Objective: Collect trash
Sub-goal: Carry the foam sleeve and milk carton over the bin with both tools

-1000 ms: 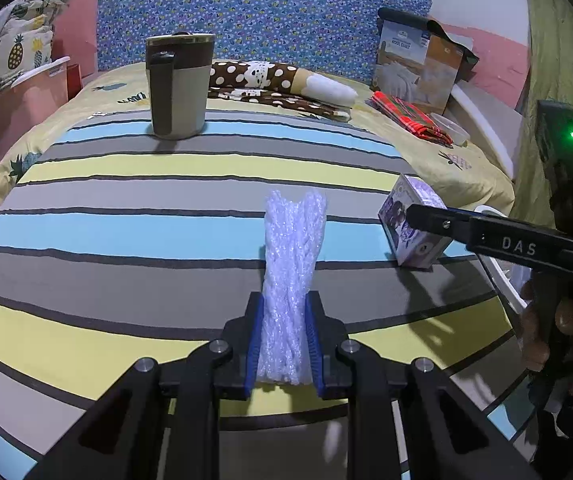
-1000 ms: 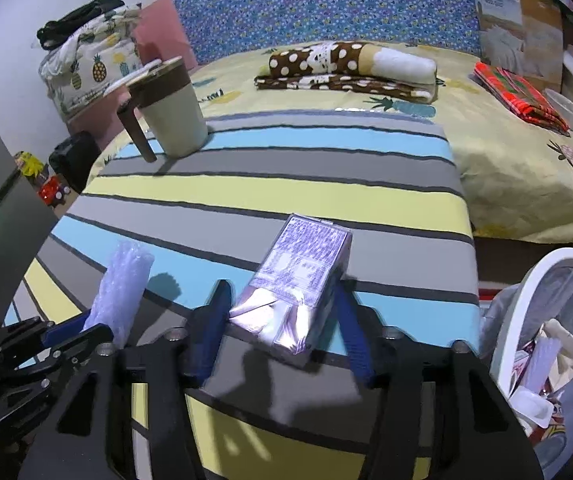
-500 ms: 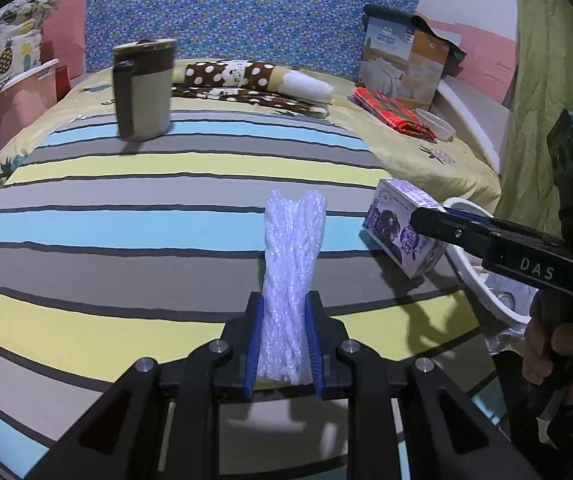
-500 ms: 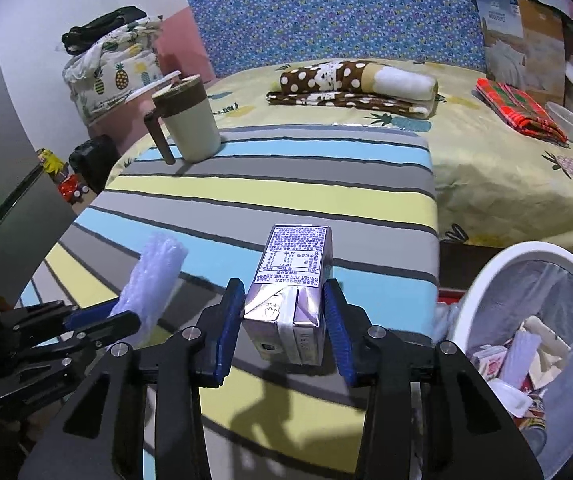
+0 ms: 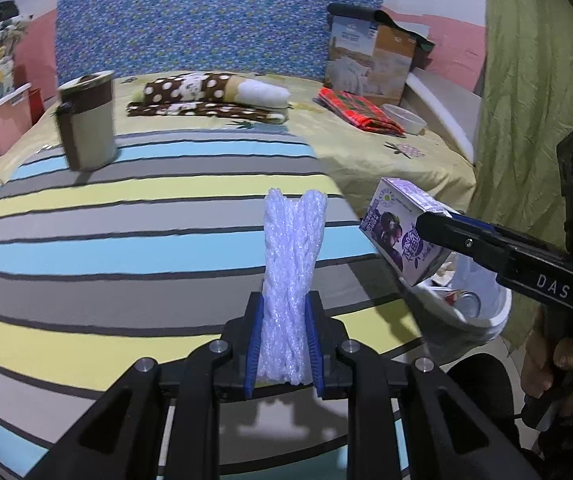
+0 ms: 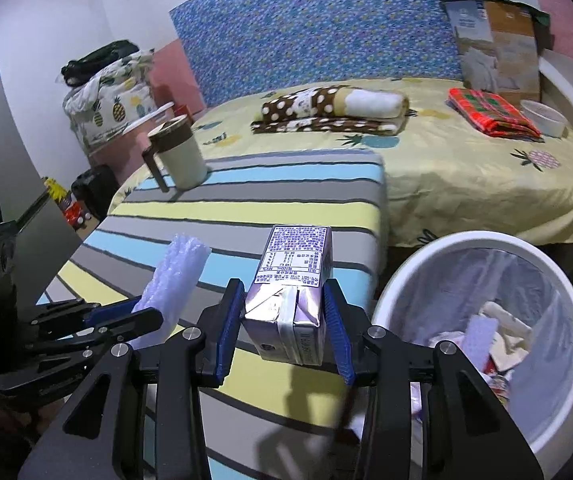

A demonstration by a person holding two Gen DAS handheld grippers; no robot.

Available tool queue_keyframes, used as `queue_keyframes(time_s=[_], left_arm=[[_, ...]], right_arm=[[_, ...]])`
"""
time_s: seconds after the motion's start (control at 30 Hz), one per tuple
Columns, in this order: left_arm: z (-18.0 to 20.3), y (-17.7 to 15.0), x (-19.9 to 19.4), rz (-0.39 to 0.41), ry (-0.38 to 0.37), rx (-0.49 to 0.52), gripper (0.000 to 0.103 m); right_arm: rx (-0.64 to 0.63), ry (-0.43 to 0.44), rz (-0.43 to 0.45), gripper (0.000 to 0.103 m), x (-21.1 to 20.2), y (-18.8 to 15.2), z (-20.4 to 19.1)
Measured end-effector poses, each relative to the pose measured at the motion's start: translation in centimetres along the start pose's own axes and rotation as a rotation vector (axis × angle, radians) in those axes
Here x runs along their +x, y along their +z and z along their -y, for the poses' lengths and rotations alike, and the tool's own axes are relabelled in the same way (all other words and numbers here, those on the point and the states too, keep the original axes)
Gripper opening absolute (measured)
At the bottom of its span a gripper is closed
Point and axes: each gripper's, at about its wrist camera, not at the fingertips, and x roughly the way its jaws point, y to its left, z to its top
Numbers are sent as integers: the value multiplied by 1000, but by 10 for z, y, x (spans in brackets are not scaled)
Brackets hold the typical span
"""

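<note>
Purple juice carton (image 6: 292, 292) is riding clamped in the right gripper (image 6: 286, 320), nearer the bin (image 6: 466, 240) than the left gripper (image 5: 285, 340) pinching foam netting (image 5: 292, 264).

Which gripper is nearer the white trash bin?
Right. The right gripper, holding the purple carton, is beside the bin; the left gripper, holding foam netting, is beyond it.

light: dim room, bluish | shadows: dark ones of the tools on the striped cloth (image 5: 134, 240), near | blur: mug (image 5: 86, 122) smeared at far left in the left view, sharp in the right view | edges: bent round, black corners | glare: none
</note>
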Motion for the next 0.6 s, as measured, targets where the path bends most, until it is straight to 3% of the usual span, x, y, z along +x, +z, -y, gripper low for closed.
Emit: queue_keyframes(time_s=[0.33,0.6], left_arm=[[63,17,25,-16,-96,89,22],[108,22,56,-62,-171,149,22]], right_arm=[[97,-86,38,42,-28,-11,49],[184,-140,18,43,-36,-27,86]])
